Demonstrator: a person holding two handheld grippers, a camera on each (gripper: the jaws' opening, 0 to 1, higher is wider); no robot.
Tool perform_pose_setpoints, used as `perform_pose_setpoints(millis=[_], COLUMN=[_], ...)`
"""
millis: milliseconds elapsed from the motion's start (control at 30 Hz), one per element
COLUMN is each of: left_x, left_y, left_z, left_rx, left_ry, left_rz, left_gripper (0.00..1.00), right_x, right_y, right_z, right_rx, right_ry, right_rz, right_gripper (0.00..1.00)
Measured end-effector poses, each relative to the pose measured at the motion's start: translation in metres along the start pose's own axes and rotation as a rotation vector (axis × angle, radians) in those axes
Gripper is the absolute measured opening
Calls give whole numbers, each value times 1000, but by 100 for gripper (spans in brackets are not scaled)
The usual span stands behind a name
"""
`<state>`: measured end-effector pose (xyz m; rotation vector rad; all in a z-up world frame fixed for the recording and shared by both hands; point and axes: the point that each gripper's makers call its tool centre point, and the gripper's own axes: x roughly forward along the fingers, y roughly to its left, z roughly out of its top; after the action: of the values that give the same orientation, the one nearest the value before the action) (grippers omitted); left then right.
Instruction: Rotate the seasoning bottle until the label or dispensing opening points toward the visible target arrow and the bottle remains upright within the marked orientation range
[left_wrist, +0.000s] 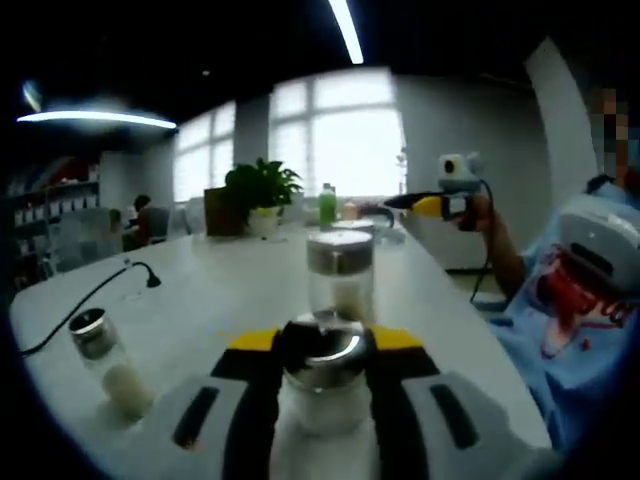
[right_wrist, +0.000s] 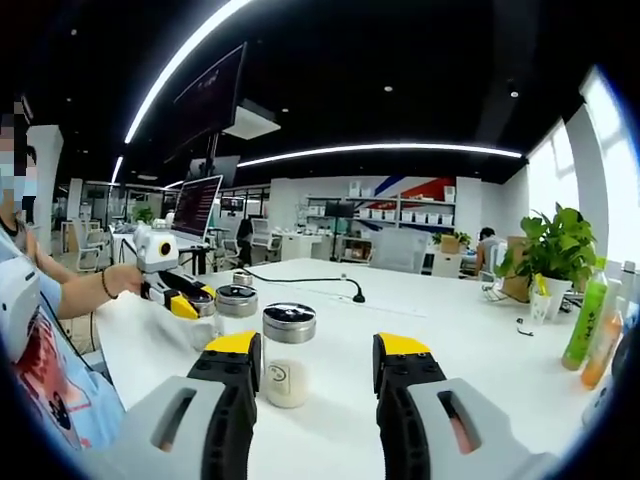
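My left gripper (left_wrist: 322, 345) is shut on a glass seasoning bottle (left_wrist: 322, 375) with a metal cap and white grains inside, held upright over the white table (left_wrist: 220, 290). A second such bottle (left_wrist: 340, 275) stands just beyond it, and a third (left_wrist: 105, 360) stands to the left. In the right gripper view, my right gripper (right_wrist: 320, 350) is open above the table with nothing between its jaws. A bottle (right_wrist: 288, 355) stands just ahead of its left jaw. Further left, the left gripper (right_wrist: 190, 303) is beside another bottle (right_wrist: 237, 305). The right gripper (left_wrist: 430, 205) hangs in the air at the far right.
A potted plant (left_wrist: 262, 190) and a green bottle (left_wrist: 327, 205) stand at the table's far end. A black cable (left_wrist: 90, 300) runs along the left. The person in a blue shirt (left_wrist: 560, 340) sits at the table's right edge. Plant (right_wrist: 555, 250) and drink bottles (right_wrist: 585, 320) stand right.
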<state>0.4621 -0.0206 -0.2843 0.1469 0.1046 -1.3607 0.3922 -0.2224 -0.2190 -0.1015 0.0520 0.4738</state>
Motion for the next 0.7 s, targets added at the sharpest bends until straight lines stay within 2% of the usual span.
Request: perform_pose_setpoints(millis=[67,133,200,300,333,367,400,433,500,533,633,700], left_x=[-2,-6,-11,-17,-20,-24,-26,-28,-28,-31,-32,-34], left_y=[7,2,0,-2,-1,5,10,9,2,1,-7,-3], left_z=[2,0,3,14,15,17,21,24,32,37,48,47], left_rx=[81,154,130,55,47,33,44,74,102,91,81,85], left_ry=[18,54,38,-21,-21,-28,-38,-44,-61,-73,-115,-107], left_rz=[74,91,108,135,160,215,268,297,318,363,401,467], left_gripper=[43,49,49,49,53,59,67,69,63,60,62,60], right_x=[0,0,-1,-1,-2,-2,-2,-2,-2,-1,-1,-3], right_y=[1,1,0,-1,-1,-1,-2,-3,-3,-2,0,0], right_z=[-1,-2,-1,1,2,1,1,1,0,-1,-1,2], right_rx=[1,-2,-2,5,1,-2,-2,2,12,13,8,2], right_ry=[5,11,8,-7,-7,-5,-4,-5,-3,-1,4,-5], right_rz=[3,5,1,-5,-6,-7,-11,-14,-13,-10,-1,0], right_gripper=[45,45,45,45,45,45,45,45,45,45,45,45])
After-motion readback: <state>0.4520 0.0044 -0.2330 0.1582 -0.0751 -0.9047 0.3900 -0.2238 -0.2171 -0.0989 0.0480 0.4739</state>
